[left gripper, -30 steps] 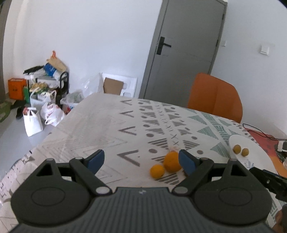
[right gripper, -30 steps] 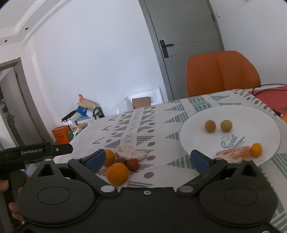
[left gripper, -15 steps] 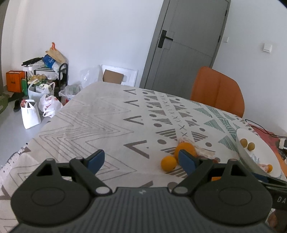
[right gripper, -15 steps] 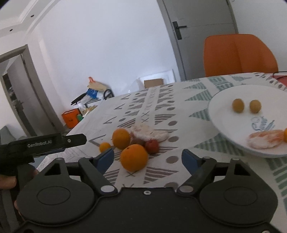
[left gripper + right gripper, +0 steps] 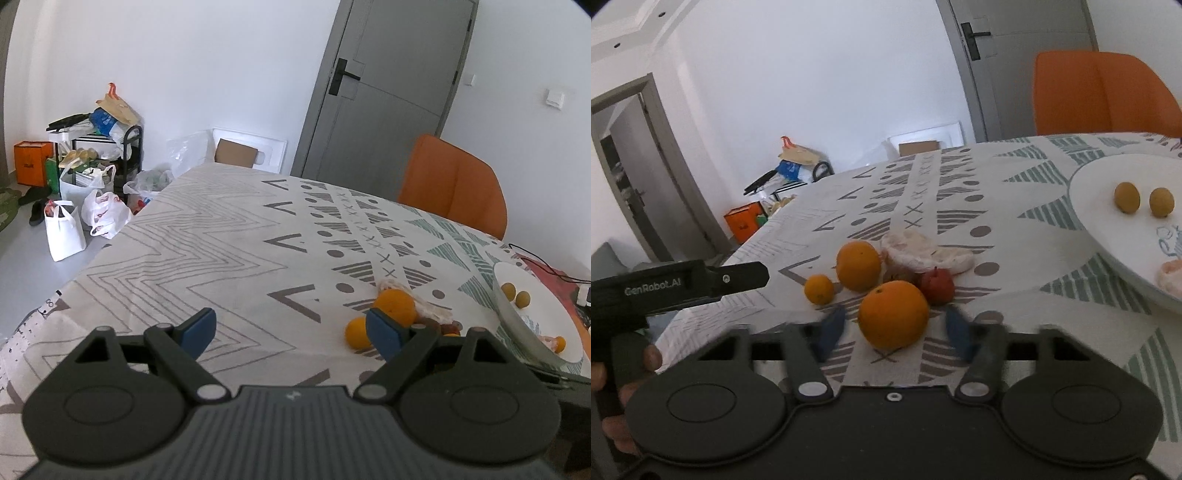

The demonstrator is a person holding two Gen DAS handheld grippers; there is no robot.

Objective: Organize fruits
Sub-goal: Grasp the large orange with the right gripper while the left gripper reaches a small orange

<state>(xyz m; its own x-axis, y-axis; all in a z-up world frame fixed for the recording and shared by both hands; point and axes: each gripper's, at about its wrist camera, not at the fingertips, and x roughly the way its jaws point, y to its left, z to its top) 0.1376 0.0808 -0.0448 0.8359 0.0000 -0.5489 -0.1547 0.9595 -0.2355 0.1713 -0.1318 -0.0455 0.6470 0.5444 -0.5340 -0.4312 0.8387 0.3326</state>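
Observation:
A cluster of fruit lies on the patterned tablecloth: a large orange [image 5: 893, 314], a second orange [image 5: 858, 266], a small mandarin [image 5: 819, 289], a red fruit [image 5: 937, 285] and pale peeled segments [image 5: 923, 253]. My right gripper [image 5: 894, 332] is closing with the large orange between its blue pads. A gap shows on both sides, so the pads do not press it. My left gripper [image 5: 291, 330] stands open over bare cloth, left of the cluster, with nothing between its fingers. The second orange [image 5: 394, 306] sits just behind its right fingertip. A white plate [image 5: 1108, 229] on the right holds two small yellow fruits [image 5: 1126, 196].
An orange chair [image 5: 1104, 92] stands at the table's far side. A person's hand [image 5: 652, 360] grips the left tool's black body at the left of the right wrist view. Bags and boxes [image 5: 92, 206] crowd the floor beyond the table's left edge. A cable [image 5: 543, 264] lies past the plate.
My right gripper swung left from the plate to the fruit cluster, came closer, and narrowed its jaws around the large orange. The left gripper stayed open and hardly moved.

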